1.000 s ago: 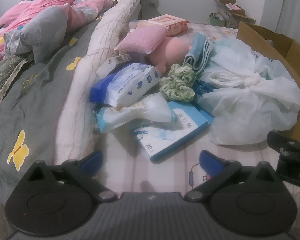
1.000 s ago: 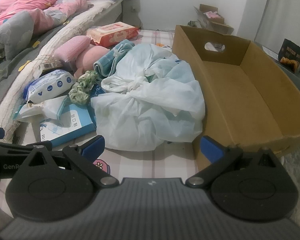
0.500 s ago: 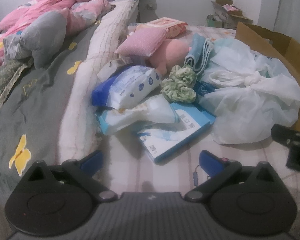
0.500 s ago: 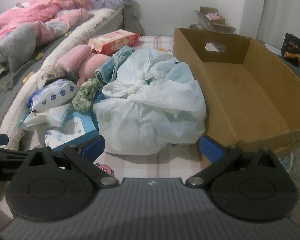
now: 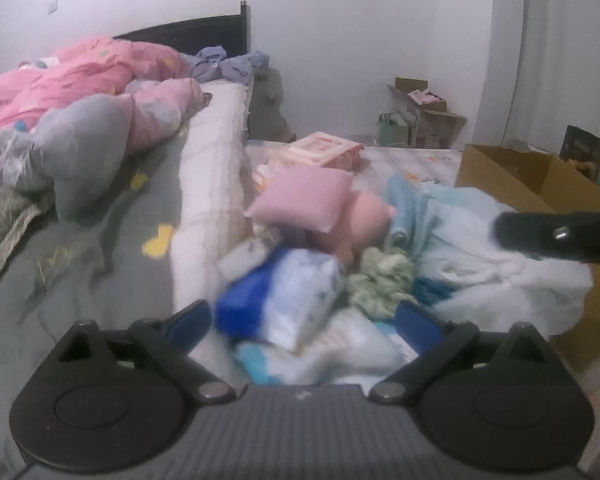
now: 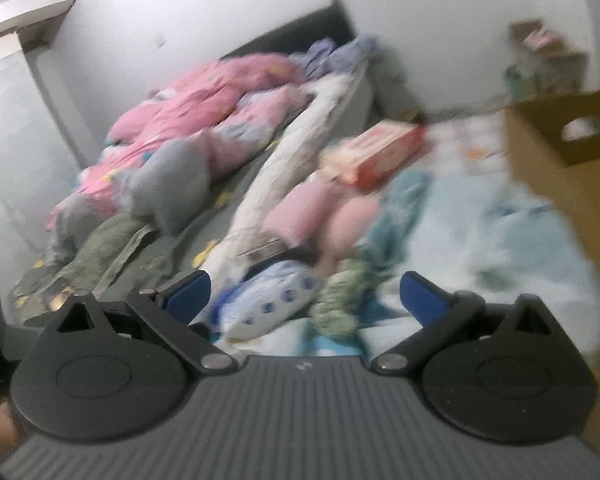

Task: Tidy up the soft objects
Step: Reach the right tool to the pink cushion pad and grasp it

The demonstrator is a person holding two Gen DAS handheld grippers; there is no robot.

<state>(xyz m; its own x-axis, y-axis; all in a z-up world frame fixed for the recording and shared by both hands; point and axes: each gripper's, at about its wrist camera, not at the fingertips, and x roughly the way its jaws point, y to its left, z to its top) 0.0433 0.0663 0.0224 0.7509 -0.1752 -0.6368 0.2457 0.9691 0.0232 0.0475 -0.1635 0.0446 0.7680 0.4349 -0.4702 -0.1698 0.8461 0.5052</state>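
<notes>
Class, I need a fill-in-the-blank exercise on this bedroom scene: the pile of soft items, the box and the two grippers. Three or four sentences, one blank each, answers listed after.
1. The small pillow resting on the plush toy is ____ in colour.
2. The white plastic bag lies right beside a ____ box.
3. Both the left gripper and the right gripper have jaws that are ____, holding nothing.
4. The scrunchie next to the wipes pack is ____.

Answers: pink; cardboard; open; green

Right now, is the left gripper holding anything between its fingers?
No, the left gripper is open and empty, its blue fingers spread apart above the wipes pack.
</notes>
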